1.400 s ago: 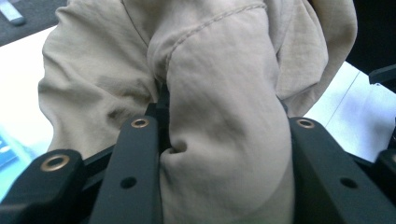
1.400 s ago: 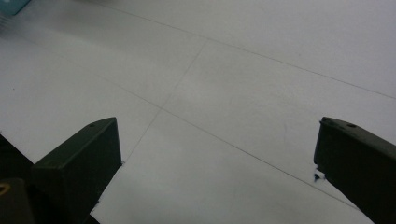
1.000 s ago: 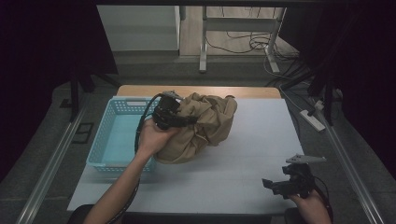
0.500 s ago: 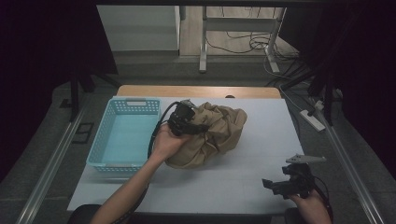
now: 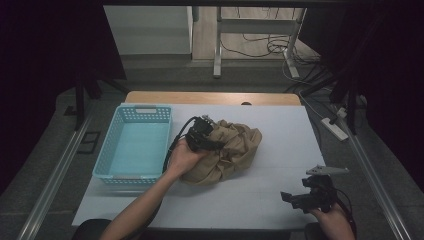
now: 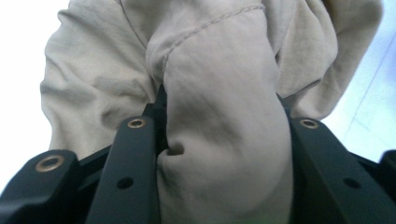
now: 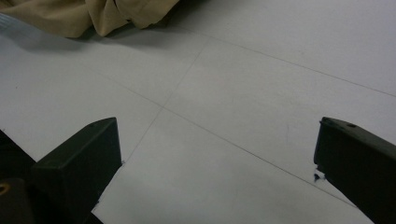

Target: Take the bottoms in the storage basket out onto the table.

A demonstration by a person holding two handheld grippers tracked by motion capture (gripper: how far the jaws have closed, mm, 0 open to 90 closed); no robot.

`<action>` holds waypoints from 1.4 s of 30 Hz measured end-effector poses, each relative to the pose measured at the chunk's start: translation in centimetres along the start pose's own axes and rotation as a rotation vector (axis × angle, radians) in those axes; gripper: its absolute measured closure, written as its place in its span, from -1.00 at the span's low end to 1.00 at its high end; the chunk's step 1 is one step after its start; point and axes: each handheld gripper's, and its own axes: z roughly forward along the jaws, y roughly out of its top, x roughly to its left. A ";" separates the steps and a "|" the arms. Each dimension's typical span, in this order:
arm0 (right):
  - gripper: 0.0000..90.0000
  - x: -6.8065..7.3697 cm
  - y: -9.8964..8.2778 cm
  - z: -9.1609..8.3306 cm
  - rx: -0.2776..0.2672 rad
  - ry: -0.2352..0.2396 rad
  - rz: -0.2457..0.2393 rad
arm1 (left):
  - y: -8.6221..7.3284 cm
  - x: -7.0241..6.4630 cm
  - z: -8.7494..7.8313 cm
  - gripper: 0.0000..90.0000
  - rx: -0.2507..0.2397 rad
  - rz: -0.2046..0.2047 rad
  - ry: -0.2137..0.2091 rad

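Note:
A crumpled tan garment (image 5: 232, 150) lies in a heap at the middle of the white table (image 5: 285, 125). My left gripper (image 5: 209, 141) sits at the heap's left side, shut on a thick fold of it. In the left gripper view that fold of the garment (image 6: 219, 84) bulges up between the two black jaws of the left gripper (image 6: 224, 140). My right gripper (image 5: 291, 198) rests low near the table's front right edge, apart from the cloth. Seen from the right gripper view, the right gripper (image 7: 217, 149) is open over bare table, and the garment's edge (image 7: 93, 14) shows at top left.
A light blue plastic basket (image 5: 145, 108) stands at the table's left side, just left of the heap. A black cable (image 5: 172, 147) trails from the left gripper past the basket's corner. Floor, table legs and cables lie beyond the far edge.
My left gripper has dragged the tan garment to the right and a little nearer, away from the basket. The right gripper has stayed where it was.

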 end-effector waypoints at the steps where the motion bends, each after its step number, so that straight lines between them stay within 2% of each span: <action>1: -0.98 0.0 0.0 0.0 0.000 0.000 0.000 | -0.1 0.0 0.3 0.35 0.008 0.002 -0.001; 10: -0.98 0.0 0.0 0.0 -0.001 0.000 -0.001 | -0.6 -0.2 2.1 0.30 0.042 0.051 0.000; 16: -0.98 0.0 0.0 0.0 -0.001 0.000 -0.002 | -1.0 0.1 2.7 0.24 0.032 0.054 -0.017; 19: -0.98 0.0 0.0 0.0 0.003 -0.001 -0.001 | -1.2 0.2 2.9 0.21 0.026 0.068 -0.026; 22: -0.98 0.0 0.0 0.0 0.004 -0.001 -0.001 | -1.4 0.2 3.0 0.15 0.019 0.076 -0.024; 28: -0.98 0.1 0.0 0.0 0.007 -0.003 -0.002 | -1.5 -0.3 3.4 -0.01 0.026 0.120 -0.001; 32: -0.98 0.1 0.0 0.1 0.008 -0.003 -0.002 | -1.5 -0.3 3.5 -0.13 0.031 0.121 0.002; 39: -0.98 0.1 0.0 0.0 0.006 -0.002 -0.003 | -1.4 -0.5 3.5 -0.32 0.047 0.165 0.014; 42: -0.98 0.1 0.0 0.0 0.007 -0.001 -0.003 | -1.3 -0.5 3.5 -0.41 0.052 0.165 0.014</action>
